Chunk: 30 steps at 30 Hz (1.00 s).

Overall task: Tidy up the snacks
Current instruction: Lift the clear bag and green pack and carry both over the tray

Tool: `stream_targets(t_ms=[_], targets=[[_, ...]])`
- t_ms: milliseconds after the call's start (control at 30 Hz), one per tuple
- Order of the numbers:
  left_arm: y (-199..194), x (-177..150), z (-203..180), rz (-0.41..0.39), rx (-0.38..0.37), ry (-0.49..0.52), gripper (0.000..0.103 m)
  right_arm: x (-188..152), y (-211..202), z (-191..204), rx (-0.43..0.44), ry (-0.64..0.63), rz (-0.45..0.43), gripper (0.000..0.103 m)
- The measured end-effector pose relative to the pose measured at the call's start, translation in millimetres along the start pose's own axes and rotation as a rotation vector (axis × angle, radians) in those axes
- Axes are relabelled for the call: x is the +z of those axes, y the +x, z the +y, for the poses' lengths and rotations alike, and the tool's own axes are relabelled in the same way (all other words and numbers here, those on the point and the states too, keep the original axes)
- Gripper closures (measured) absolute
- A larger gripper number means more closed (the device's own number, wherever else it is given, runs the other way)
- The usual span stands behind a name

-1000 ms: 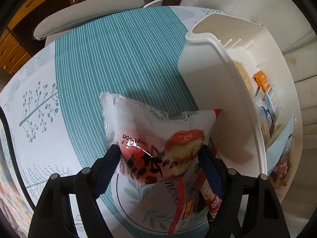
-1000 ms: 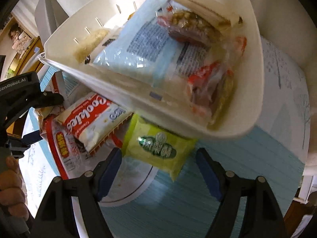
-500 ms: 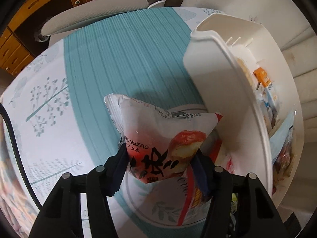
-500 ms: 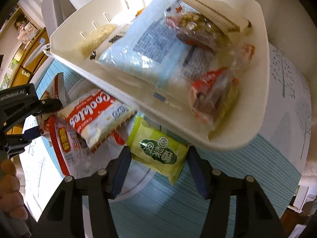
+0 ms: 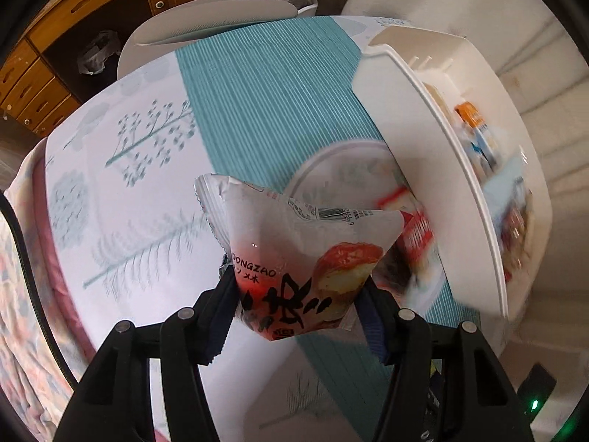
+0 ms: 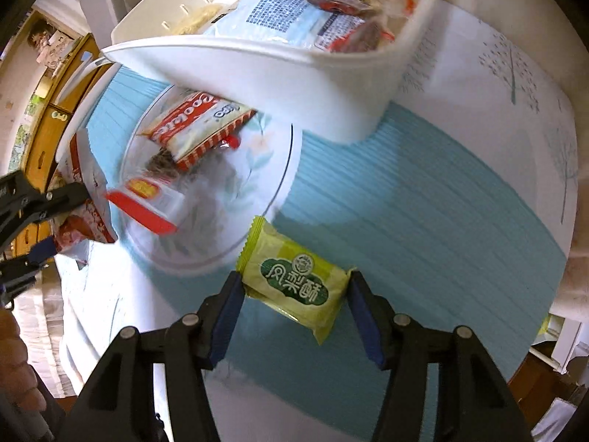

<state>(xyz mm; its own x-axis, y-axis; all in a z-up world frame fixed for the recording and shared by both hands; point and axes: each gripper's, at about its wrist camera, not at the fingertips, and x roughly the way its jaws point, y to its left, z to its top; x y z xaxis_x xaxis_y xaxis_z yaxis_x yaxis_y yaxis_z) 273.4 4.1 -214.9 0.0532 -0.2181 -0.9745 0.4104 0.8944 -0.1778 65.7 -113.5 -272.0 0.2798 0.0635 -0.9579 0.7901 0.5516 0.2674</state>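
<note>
My left gripper [image 5: 294, 316] is shut on a white and red snack packet [image 5: 305, 254] and holds it above the table, left of the white basket [image 5: 416, 169]. It also shows in the right wrist view [image 6: 40, 221]. My right gripper [image 6: 294, 302] is shut on a green pastry packet [image 6: 294, 280], lifted above the teal runner. The white basket [image 6: 257, 70] holds several snack packets. A round plate [image 6: 272, 180] in front of the basket carries a red and white cookie packet [image 6: 198, 125] and a small red packet [image 6: 147, 202].
The table has a teal striped runner [image 6: 423, 228] and a white tree-print cloth [image 5: 121, 184]. A grey chair [image 5: 217, 22] and wooden drawers [image 5: 44, 84] stand beyond the far edge.
Both grippers have closed on their packets and lifted them, pulling back from the plate and basket. The green packet has left the plate's edge.
</note>
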Motion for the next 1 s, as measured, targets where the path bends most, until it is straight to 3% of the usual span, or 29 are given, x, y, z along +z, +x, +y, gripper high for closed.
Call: stream_targets(t_ms=[333, 733, 1000], targets=[[-53.6, -76.7, -18.1, 0.012, -0.043, 0.050, 0.044, -13.6, -61.4, -31.5, 0.059, 0.016, -0.065, 0.045], [-99.3, -122.6, -62.9, -0.006, -0.079, 0.033, 0.043, 42.5, -119.6, -54.5, 0.071, -0.063, -0.095, 0.045], [-106.6, -125.5, -105.0, -0.016, -0.137, -0.053, 0.043, 93.6, -146.2, -63.9, 0.094, -0.163, -0.106, 0.045]])
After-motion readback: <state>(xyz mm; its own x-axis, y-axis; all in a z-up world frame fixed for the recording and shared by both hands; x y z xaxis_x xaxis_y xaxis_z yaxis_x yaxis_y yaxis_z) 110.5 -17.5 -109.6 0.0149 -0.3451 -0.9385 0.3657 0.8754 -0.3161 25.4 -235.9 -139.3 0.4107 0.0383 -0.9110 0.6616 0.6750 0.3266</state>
